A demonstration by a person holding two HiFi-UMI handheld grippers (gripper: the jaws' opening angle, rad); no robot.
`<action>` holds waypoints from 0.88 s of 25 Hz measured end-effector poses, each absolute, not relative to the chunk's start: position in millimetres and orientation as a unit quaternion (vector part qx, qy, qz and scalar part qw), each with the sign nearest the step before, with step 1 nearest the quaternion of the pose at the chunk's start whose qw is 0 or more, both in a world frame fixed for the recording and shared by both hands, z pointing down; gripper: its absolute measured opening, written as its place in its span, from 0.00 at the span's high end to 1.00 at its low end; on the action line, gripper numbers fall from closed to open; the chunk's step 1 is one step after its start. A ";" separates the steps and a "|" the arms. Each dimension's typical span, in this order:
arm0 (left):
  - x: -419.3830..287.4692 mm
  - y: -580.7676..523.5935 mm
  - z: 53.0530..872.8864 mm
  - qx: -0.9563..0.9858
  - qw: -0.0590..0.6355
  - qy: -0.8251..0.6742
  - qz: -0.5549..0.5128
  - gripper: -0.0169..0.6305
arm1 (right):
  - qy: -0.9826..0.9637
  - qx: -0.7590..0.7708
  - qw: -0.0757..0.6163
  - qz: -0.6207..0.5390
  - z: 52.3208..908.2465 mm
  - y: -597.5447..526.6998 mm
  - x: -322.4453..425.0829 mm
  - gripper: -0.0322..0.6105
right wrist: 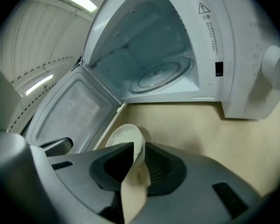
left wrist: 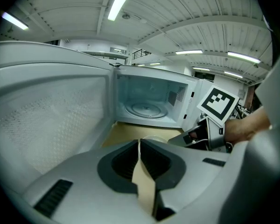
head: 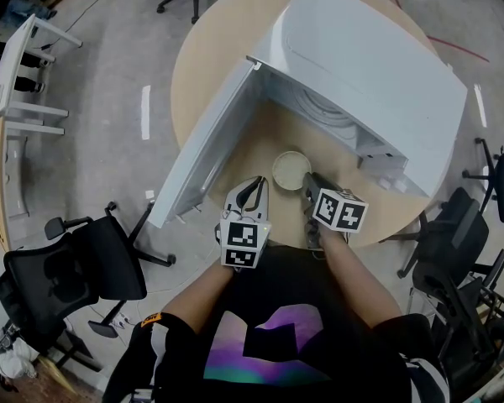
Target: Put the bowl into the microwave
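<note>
**Pinching the bowl [head: 291,169] by its rim, just short of the open microwave [head: 378,65]**

Far left, an office chair [head: 76,267] stands off the round surface [head: 197,57], out of play. The microwave door [head: 203,145] stands wide to the left, so the cavity is free. Beside it the left claw [head: 257,183] hangs with its jaws together on nothing, probably held in reserve. The bowl sits on the surface just before the opening, and the right claw [head: 307,180] is clamped on its near rim, presumably to lift it. Ahead lies the glass turntable [right wrist: 161,73]; nothing blocks the way in.
</note>
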State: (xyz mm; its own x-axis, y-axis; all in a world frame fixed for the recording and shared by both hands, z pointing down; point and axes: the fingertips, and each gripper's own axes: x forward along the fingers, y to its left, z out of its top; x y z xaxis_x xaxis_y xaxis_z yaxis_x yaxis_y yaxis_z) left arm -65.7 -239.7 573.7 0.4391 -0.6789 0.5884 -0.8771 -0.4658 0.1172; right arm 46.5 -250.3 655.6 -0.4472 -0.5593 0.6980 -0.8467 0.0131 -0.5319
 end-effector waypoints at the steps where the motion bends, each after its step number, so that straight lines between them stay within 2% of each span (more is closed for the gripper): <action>1: -65.5 -239.6 573.8 0.822 0.208 -0.473 0.238 0.90 | -0.696 0.504 0.147 0.490 656.7 -250.3 46.2 0.85; 13: -66.8 -241.3 569.8 0.823 0.202 -0.475 0.239 0.90 | -0.689 0.494 0.137 0.512 666.8 -250.1 43.6 0.85; 22: -68.8 -242.6 566.8 0.821 0.203 -0.479 0.235 0.90 | -0.664 0.489 0.076 0.560 667.9 -252.0 47.9 0.86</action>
